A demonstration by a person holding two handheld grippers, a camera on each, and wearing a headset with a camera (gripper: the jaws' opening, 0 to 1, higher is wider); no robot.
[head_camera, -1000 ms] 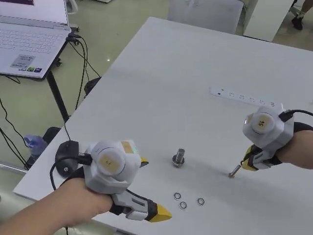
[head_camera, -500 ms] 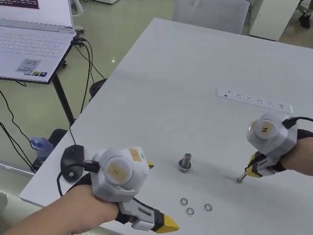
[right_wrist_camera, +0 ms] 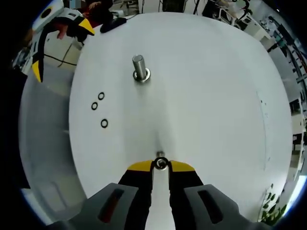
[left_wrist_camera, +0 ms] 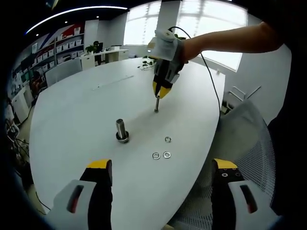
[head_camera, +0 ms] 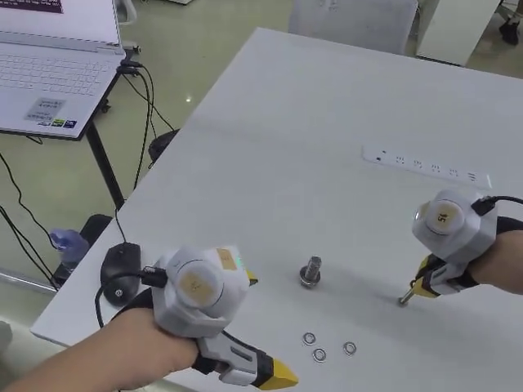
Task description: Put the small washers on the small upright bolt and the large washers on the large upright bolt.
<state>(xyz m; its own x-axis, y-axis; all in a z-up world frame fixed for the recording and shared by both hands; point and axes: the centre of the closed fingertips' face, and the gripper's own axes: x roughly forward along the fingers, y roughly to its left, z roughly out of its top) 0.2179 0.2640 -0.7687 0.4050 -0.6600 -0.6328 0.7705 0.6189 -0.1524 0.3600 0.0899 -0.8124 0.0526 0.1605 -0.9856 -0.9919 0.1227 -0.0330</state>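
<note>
So the right tongs (head_camera: 418,286) are clamped shut on the small bolt (head_camera: 404,298), which pokes down out of the tips toward the table (head_camera: 327,122). Can't tell if it's actually touching. The left tongs (left_wrist_camera: 162,165) are spread wide with nothing in them, over the near edge. The three washers (head_camera: 319,354) lie loose in a little cluster on the table, just ahead of the left tongs and well apart from the right tongs. The big bolt (head_camera: 310,272) stands upright just beyond the washers, left of the small bolt. A power strip (head_camera: 425,166) lies further back.
</note>
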